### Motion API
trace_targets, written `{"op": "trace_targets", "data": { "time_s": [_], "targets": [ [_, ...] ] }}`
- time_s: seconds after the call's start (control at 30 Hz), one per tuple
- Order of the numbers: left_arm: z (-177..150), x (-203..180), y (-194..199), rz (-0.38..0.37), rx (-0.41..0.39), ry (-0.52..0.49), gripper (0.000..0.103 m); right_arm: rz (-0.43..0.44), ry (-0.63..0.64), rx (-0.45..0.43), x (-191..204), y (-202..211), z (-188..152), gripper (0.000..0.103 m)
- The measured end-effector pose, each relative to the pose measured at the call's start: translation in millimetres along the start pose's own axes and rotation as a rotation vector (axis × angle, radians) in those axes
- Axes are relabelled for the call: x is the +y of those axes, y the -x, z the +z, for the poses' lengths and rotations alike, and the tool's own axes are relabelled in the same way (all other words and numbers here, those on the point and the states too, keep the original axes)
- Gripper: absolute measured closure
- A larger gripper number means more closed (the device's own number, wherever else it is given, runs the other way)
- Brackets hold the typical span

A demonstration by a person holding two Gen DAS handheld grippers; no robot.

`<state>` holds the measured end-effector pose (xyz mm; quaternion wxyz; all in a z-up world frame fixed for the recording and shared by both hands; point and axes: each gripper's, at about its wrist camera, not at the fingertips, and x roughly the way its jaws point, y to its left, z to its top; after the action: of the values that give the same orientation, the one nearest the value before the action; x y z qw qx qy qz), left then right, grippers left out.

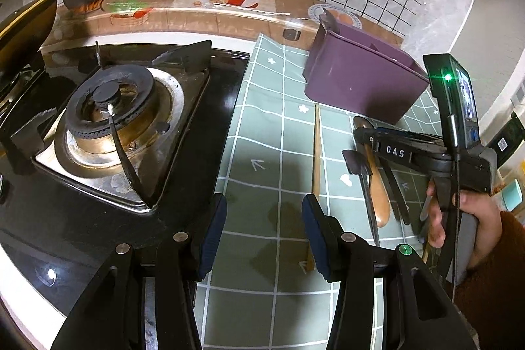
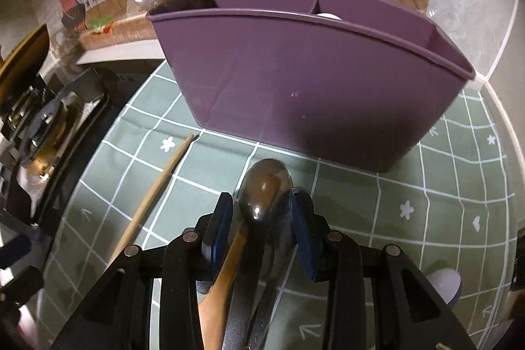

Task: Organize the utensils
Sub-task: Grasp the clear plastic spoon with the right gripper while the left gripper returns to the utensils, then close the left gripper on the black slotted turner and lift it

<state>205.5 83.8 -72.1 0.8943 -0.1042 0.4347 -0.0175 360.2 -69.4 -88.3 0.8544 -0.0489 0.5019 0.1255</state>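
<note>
Here the right gripper [image 2: 261, 212] is lowered over a metal spoon [image 2: 264, 192] lying on the green checked mat [image 2: 410, 205] just in front of the purple caddy [image 2: 315, 81]; spoon bowl sits between the blue pads, right pad at its edge, left pad apart, so no firm clamp visible. A wooden-handled utensil [image 2: 226, 268] lies beside it. Left gripper [image 1: 264, 232] hangs with jaws apart, empty, over the mat beside the stove burner [image 1: 111, 107]; one wooden chopstick [image 1: 316, 153] lies nearby
</note>
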Motion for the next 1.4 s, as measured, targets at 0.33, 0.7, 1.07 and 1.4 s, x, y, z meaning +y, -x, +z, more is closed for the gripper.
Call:
{"op": "trace_targets", "data": {
  "time_s": [0.33,0.7,1.07,1.4],
  "targets": [
    [5,-19,-11,-0.055,0.011,-0.032,0.054,0.009,-0.013,-0.031,-12,21,-11,0.074],
    [18,-72,-45,-0.183,0.081,-0.104,0.056,0.014,-0.094,-0.109,-47,71,-35,0.074],
    [22,-112,-86,-0.024,0.13,-0.287,0.061,0.033,-0.151,-0.153,-74,101,-53,0.074],
    [26,-101,-93,-0.053,0.157,-0.274,0.061,0.056,-0.172,-0.168,-82,110,-57,0.074]
  ]
}}
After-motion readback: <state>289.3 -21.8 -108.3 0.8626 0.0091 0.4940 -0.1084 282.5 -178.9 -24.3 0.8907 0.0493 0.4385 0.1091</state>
